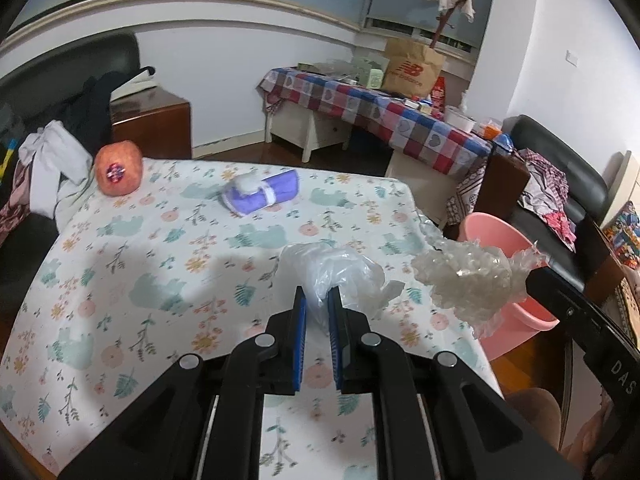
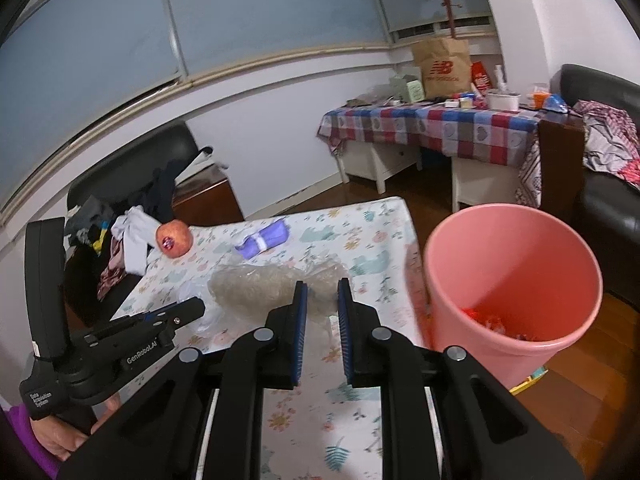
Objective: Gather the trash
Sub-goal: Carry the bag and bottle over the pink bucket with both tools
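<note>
Both tools grasp plastic trash above the counter (image 1: pixel 120 240).

The left tool (image 1: pixel 317 300) clenches a thin clear bag (image 1: pixel 340 268) at frame centre. The right tool (image 2: pixel 322 292) clenches crumpled plastic wrap (image 2: pixel 256 286), apparently lifted. The pink bin (image 2: pixel 512 240) stands at right, some scraps inside.
</note>
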Demonstrator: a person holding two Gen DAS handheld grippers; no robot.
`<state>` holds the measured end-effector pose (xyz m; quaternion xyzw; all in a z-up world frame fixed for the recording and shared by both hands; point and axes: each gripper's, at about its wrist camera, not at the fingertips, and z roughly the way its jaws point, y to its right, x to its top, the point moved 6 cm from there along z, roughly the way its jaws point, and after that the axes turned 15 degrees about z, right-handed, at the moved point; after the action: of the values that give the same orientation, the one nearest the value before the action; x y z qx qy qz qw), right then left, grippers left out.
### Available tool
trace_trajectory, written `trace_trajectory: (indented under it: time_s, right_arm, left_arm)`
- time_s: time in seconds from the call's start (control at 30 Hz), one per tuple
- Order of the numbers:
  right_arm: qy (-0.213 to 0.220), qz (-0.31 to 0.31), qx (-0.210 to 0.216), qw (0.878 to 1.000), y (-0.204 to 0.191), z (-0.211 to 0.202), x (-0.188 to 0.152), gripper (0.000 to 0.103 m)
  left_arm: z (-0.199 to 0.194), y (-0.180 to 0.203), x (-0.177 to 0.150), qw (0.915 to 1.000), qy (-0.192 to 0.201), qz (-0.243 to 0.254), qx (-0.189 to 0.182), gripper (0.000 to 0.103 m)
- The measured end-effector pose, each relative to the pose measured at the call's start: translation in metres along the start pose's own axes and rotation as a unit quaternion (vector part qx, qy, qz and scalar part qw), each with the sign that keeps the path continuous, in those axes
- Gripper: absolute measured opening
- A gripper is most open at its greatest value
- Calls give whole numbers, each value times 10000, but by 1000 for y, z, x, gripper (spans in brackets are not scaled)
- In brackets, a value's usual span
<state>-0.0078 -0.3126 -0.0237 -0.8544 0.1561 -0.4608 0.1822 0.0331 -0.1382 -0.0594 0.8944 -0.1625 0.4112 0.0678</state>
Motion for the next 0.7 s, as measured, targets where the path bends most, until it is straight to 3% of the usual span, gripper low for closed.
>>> trace_trajectory:
  time_s: [0.7]
  right_arm:
    - [754,552,-912,9914,90,-31,39,15]
  left_arm:
    - [29,100,47,9947,220,733,-682,10]
